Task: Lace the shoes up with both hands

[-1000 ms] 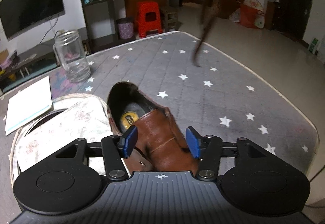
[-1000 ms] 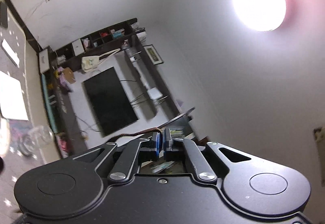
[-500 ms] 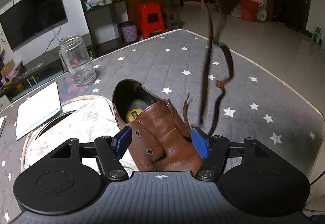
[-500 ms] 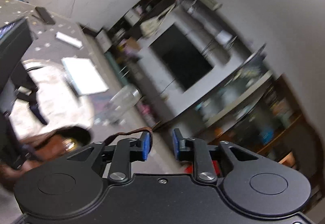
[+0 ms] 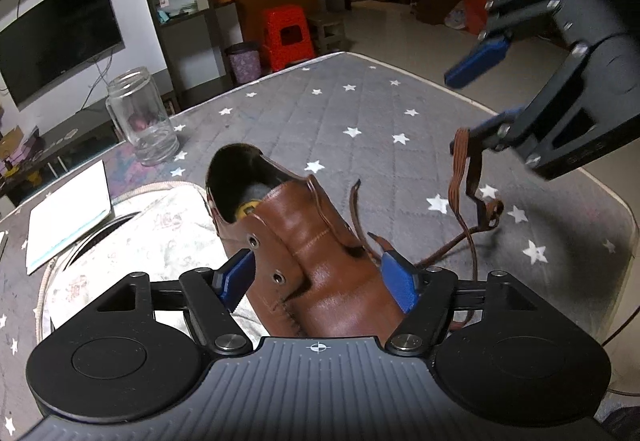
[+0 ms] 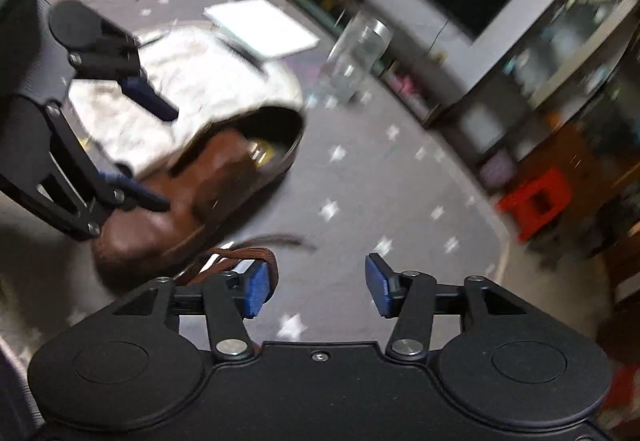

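L grip (image 5: 318, 277) opening, jaws astride shoe (image 5: 312, 253), pads look just off the leather. R grip (image 6: 316, 287) opening; lace (image 6: 240, 255) draped on its left pad, visible hanging only in L view; R view blurred.

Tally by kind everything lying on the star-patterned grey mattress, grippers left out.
Brown leather shoe: 1
Brown flat shoelace: 1
Clear empty glass jar: 1
White paper pad: 1
Floral cream cloth: 1
Total: 5, counting only what is sharp enough to name; the far clutter in the right wrist view is too blurred.
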